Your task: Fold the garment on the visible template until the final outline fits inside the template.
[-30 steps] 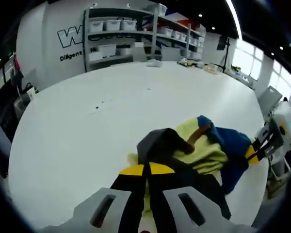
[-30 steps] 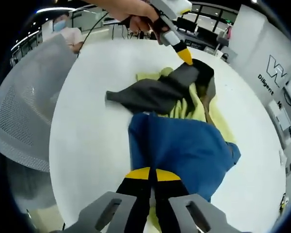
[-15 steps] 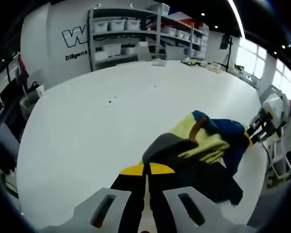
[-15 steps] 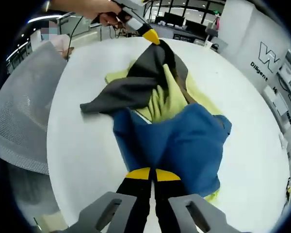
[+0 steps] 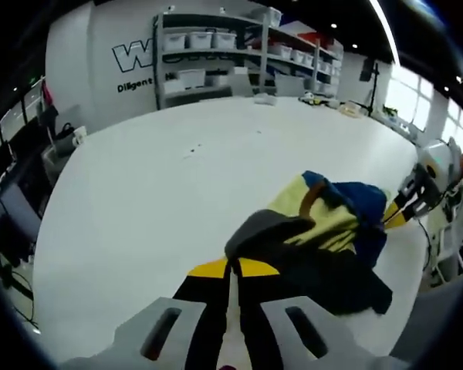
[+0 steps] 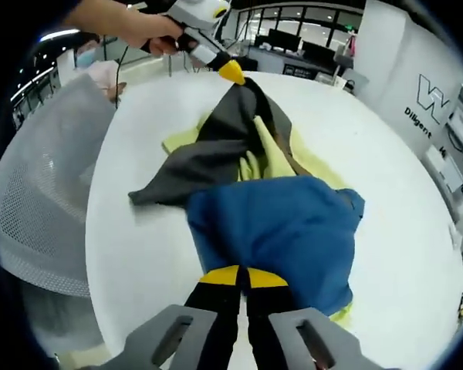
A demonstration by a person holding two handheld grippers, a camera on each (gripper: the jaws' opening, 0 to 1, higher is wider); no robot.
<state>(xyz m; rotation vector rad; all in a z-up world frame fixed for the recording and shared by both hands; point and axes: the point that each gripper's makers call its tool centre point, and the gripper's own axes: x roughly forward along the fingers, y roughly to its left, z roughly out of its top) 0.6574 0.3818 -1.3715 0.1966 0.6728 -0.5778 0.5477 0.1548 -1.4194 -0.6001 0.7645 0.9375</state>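
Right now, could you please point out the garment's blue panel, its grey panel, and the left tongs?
blue panel (image 6: 282, 231), right gripper view, middle of the blue cloth.
grey panel (image 6: 216, 146), right gripper view, middle of the grey cloth.
left tongs (image 6: 233, 73), right gripper view, yellow tips pinching the grey cloth's top.

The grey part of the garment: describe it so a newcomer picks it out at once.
On the big white table lies one crumpled garment in three colours. Its grey part runs from the left gripper, shut on its tip, down to a loose corner on the table; unlike the blue and yellow parts, it is dark and pulled taut.
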